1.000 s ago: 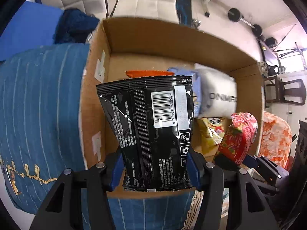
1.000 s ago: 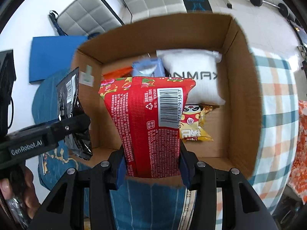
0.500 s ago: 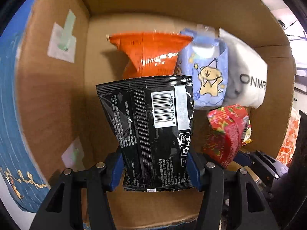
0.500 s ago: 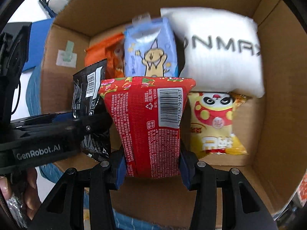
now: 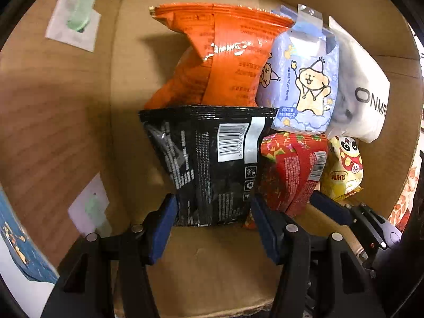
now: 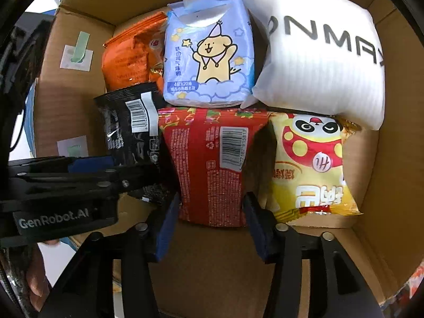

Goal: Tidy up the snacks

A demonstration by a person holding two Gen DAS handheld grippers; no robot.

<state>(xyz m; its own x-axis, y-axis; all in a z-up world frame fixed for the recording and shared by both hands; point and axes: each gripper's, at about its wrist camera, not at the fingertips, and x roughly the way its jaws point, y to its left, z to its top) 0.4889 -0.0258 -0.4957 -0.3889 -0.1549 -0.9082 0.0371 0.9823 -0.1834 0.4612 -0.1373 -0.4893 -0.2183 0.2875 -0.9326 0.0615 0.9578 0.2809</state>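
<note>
Both grippers reach down inside a cardboard box (image 5: 53, 122) (image 6: 371, 175). My left gripper (image 5: 213, 212) is shut on a black snack bag (image 5: 209, 164), held low in front of an orange bag (image 5: 222, 53). My right gripper (image 6: 210, 212) is shut on a red snack bag (image 6: 212, 164), which sits between the black snack bag (image 6: 129, 129) and a yellow panda bag (image 6: 310, 167). Seen from the left wrist, the red snack bag (image 5: 294, 169) stands just right of the black one. Behind lie a pale blue cartoon pack (image 6: 209, 53) and a white padded pack (image 6: 320, 53).
Box walls close in on all sides, with taped labels (image 5: 76, 23) on the left wall. The box floor (image 6: 212, 265) near me is bare. A blue patterned cloth (image 5: 16, 241) shows outside the left wall. A hand (image 6: 37, 286) shows at the lower left.
Both grippers have moved from above the box rim down into the box, carrying their bags. The black and red bags now sit low, side by side, in front of the back row.
</note>
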